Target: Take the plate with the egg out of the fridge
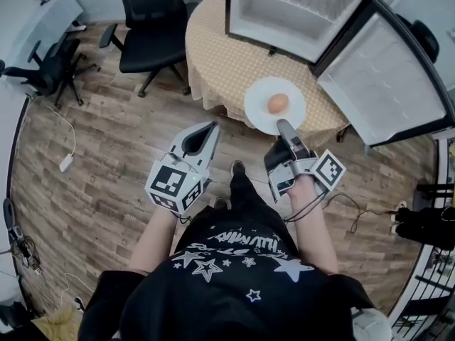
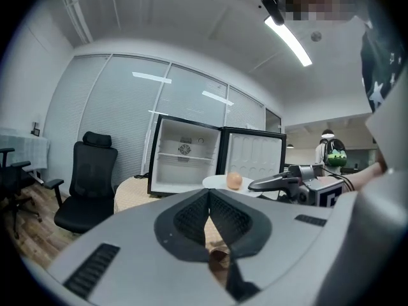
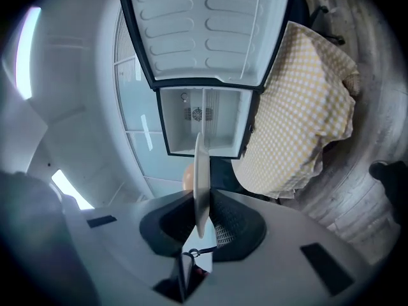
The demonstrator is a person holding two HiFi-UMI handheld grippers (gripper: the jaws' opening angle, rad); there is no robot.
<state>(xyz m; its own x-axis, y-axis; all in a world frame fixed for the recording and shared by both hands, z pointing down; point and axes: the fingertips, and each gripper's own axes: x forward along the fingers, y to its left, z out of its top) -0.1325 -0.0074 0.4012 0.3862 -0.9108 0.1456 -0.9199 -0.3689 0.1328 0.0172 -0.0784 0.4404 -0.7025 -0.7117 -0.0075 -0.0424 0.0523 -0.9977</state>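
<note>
A person in a black star-printed shirt stands on a wood-plank floor, a gripper in each hand. The left gripper hangs over the floor with its jaws together and nothing between them, as the left gripper view confirms. The right gripper is clamped on the near rim of a white plate, whose thin edge runs between the pads in the right gripper view. A brown egg sits near the plate's middle. The plate is outside the fridge, at the near edge of a round table draped in a yellow checked cloth. Whether it touches the cloth cannot be told.

Behind it, on the table's far side, a small black fridge stands open, its white interior bare, its door swung wide to the right. A black office chair stands just left of the table, and another sits near the left wall. A white adapter and its cable lie on the floor. Beyond, glazed walls with blinds and ceiling strip lights enclose the room.
</note>
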